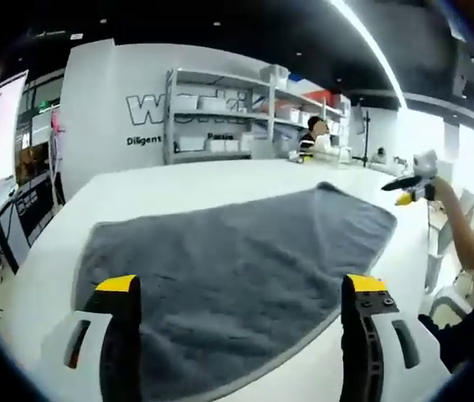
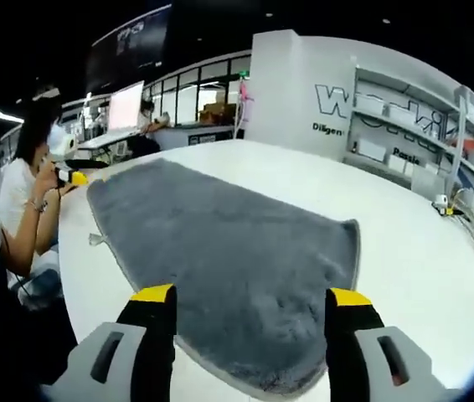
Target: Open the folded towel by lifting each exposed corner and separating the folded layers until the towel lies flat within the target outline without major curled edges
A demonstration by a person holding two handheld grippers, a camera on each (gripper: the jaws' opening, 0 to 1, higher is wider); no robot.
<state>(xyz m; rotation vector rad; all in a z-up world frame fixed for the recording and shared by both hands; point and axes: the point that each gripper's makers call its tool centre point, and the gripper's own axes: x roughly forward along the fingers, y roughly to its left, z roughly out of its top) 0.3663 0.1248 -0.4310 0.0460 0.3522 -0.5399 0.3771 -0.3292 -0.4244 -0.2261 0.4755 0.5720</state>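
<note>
Towel (image 1: 245,268), grey and plush, lies spread flat on the smooth white table (image 1: 178,188); both tools hover above it, jaws apart.

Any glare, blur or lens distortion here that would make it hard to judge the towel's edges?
Left gripper view: ceiling light strip blows out and the right side washes bright; the towel stays sharp, its edges bowed by the fisheye. Right gripper view: even light, towel crisp against the white table, far background soft.

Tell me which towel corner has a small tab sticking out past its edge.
In the right gripper view, it is the far-left corner of the grey towel, by the seated person: a small tab juts onto the white table. The other visible corners show plain edges.
</note>
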